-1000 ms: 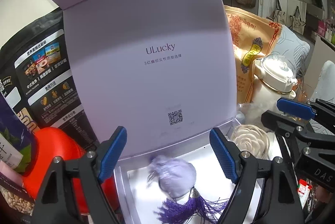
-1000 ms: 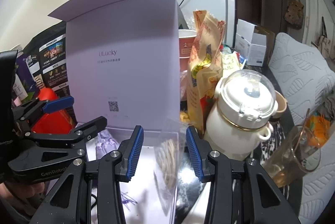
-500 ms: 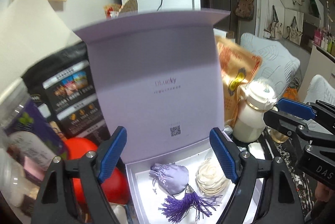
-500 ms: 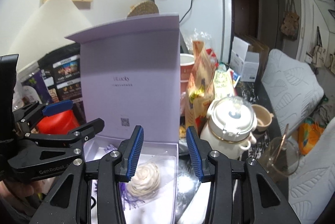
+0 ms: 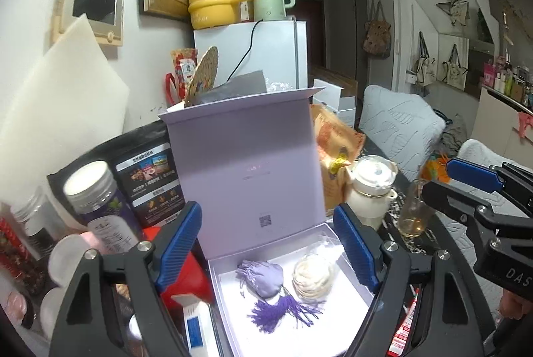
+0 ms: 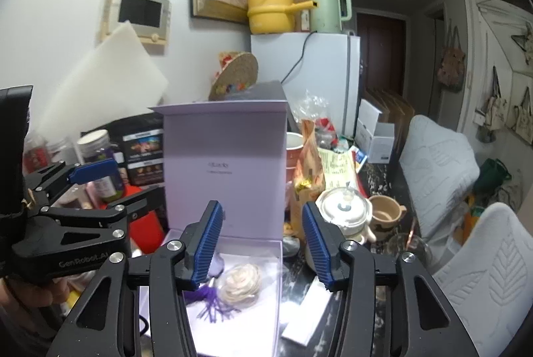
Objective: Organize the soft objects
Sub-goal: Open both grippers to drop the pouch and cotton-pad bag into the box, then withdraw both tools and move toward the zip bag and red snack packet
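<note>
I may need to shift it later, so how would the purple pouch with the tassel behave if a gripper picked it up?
The purple pouch looks like gathered cloth, so it would probably squash rather than resist. Its tassel lies in loose threads and would likely dangle and swing. It seems light and unlikely to roll.

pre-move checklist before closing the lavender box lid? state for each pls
1. Left claw open and holding nothing: ok.
2. Right claw open and holding nothing: ok.
3. Lilac drawstring sachet with purple tassel inside the lavender gift box: ok.
4. Cream rose-shaped piece in clear wrap inside box, beside sachet: ok.
5. Upright lavender lid fully open: ok.
6. Wrap below the rim: cannot tell.
</note>
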`<state>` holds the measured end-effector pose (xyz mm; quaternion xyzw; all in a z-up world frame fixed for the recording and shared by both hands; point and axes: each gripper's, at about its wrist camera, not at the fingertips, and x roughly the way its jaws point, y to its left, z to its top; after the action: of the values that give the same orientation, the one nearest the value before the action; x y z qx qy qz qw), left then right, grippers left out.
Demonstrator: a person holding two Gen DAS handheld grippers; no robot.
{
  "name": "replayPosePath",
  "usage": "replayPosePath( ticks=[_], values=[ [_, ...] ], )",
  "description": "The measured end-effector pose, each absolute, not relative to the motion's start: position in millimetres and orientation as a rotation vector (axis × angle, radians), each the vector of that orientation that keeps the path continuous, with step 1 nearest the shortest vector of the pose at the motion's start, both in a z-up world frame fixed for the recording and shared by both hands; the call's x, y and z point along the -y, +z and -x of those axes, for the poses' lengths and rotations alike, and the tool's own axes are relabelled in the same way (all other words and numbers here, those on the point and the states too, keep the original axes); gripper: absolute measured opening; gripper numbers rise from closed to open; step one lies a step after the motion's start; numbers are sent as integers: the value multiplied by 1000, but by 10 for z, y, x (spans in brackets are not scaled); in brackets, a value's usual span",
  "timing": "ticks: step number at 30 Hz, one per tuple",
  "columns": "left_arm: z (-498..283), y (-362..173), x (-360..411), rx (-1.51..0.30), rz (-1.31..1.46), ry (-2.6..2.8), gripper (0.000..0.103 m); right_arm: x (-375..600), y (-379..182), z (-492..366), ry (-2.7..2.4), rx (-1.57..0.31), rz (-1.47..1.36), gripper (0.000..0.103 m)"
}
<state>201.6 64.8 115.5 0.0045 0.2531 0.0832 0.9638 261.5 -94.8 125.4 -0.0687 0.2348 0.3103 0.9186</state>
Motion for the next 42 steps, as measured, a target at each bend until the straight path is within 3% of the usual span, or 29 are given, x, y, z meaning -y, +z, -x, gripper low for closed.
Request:
replayPosePath(
  ticks=[9, 10, 12, 16, 28, 42],
  values=[
    [-1437, 1345, -428, -469, -28, 138, 83, 1255, 1454, -2076, 603, -447, 116, 67],
    [-1376, 1355, -405, -464, -29, 137, 86, 1285, 1462, -2009, 599, -442, 115, 69],
    [-1228, 1369, -349, -446, -36, 130, 102, 1351, 1476, -1863, 590, -430, 114, 78],
    [-987, 1363, -232, -422, -68, 133, 103, 1506, 1480, -1550, 576, -401, 108, 86],
    [-403, 1143, 49, -455, -54, 51, 103, 1880, 1363, -879, 534, -417, 120, 90],
    [67, 681, 307, -546, -59, -53, 103, 2069, 762, -260, 505, -498, 128, 91]
  ],
)
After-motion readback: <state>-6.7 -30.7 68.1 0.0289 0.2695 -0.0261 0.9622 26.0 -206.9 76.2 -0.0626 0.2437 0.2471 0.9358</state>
